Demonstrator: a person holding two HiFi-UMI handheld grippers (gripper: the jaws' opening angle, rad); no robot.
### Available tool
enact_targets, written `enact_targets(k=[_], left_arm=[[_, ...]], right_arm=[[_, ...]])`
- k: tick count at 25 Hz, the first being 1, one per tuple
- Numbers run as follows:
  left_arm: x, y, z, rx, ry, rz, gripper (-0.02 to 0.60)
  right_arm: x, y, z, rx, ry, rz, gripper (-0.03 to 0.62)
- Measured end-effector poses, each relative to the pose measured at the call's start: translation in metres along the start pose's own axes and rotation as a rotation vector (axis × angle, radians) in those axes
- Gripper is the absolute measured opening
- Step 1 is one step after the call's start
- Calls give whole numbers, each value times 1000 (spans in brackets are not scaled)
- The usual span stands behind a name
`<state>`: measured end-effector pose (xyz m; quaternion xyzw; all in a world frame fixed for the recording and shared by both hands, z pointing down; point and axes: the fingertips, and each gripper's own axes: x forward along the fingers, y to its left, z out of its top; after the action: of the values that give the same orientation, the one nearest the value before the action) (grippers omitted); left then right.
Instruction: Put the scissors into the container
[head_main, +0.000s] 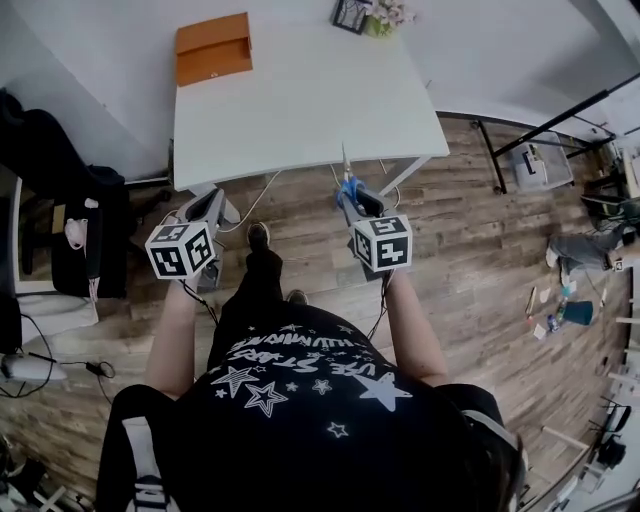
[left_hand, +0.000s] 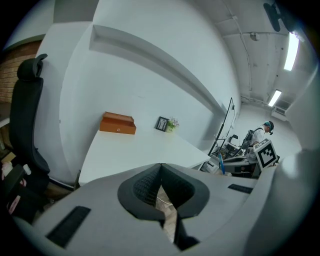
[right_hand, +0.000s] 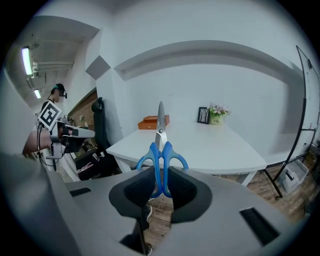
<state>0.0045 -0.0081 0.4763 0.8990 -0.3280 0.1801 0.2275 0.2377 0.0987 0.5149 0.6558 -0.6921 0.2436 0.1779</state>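
Observation:
My right gripper (head_main: 356, 203) is shut on a pair of blue-handled scissors (head_main: 346, 186), held above the floor just short of the white table's (head_main: 300, 100) near edge. The blades point at the table. In the right gripper view the handles of the scissors (right_hand: 161, 147) sit pinched between the pads of the right gripper (right_hand: 161, 176), blade upright. An orange box (head_main: 212, 47) lies at the table's far left corner, a small black holder (head_main: 351, 14) at the far edge. My left gripper (head_main: 212, 208) hangs shut and empty left of the right one; its pads meet in the left gripper view (left_hand: 161, 172).
Flowers (head_main: 386, 14) stand beside the black holder. A black office chair (head_main: 62, 200) is on the left, close to the table. A black metal stand (head_main: 560, 112) and loose clutter (head_main: 565, 310) lie on the wood floor to the right.

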Motion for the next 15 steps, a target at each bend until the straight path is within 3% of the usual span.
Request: enact_targets(k=[7,15], left_arm=[[40,36,38,-20,-28,5,18],[98,111,100,-41,-49,37,18]], right_arm=[[48,-18,38,-38,18,0,98],[143,-36,108,-132,35,30,98]])
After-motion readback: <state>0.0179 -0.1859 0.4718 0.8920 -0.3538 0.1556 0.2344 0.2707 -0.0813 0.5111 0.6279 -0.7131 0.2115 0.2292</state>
